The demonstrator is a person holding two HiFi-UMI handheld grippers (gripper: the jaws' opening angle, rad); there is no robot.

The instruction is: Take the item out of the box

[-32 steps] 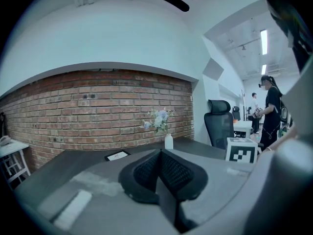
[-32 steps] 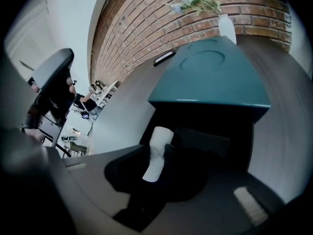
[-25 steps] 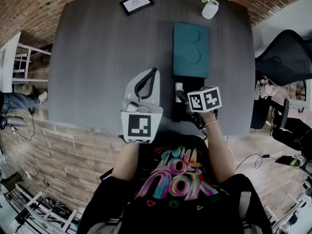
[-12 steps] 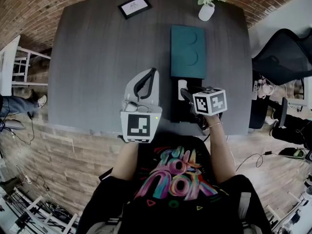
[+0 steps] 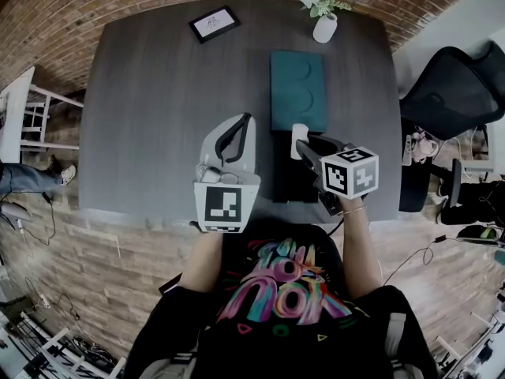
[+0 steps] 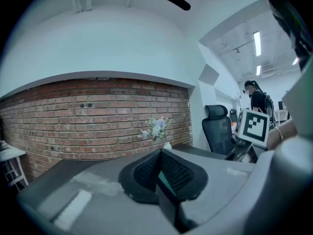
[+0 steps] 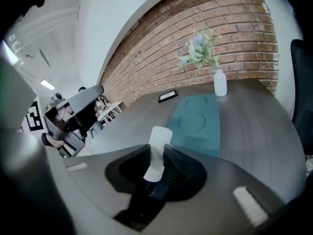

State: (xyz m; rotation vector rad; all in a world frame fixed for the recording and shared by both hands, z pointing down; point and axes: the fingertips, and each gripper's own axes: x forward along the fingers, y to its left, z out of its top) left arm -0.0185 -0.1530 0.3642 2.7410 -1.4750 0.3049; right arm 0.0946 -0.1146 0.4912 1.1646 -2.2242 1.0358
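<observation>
At eleven o'clock on the dark, matte table (image 5: pixel 142 117), a flat black-framed picture (image 5: pixel 215 24) lies close to the curved far edge. Toward nine o'clock the tabletop runs bare to its rounded left edge, so you have wide room there.

Your left gripper (image 6: pixel 160 153) hangs over the near middle. Its ribbed black pads meet at the tips with nothing between them.

Just to its right, at twelve o'clock from the shallow black box (image 5: pixel 288 181), lies a flat rectangular teal lid (image 5: pixel 297 85). Two round shapes are pressed into its top.

Your right gripper (image 7: pixel 159 151) is clamped on the item (image 7: pixel 159 136), a smooth white piece with a rounded top, narrower where the pads pinch it. You hold it up over the far end of the box, by the lid's near edge.

At one o'clock a small white vase (image 5: pixel 324 28) of pale flowers stands by the far edge. A black office chair (image 5: pixel 454 93) crowds the table's right edge at three o'clock.
</observation>
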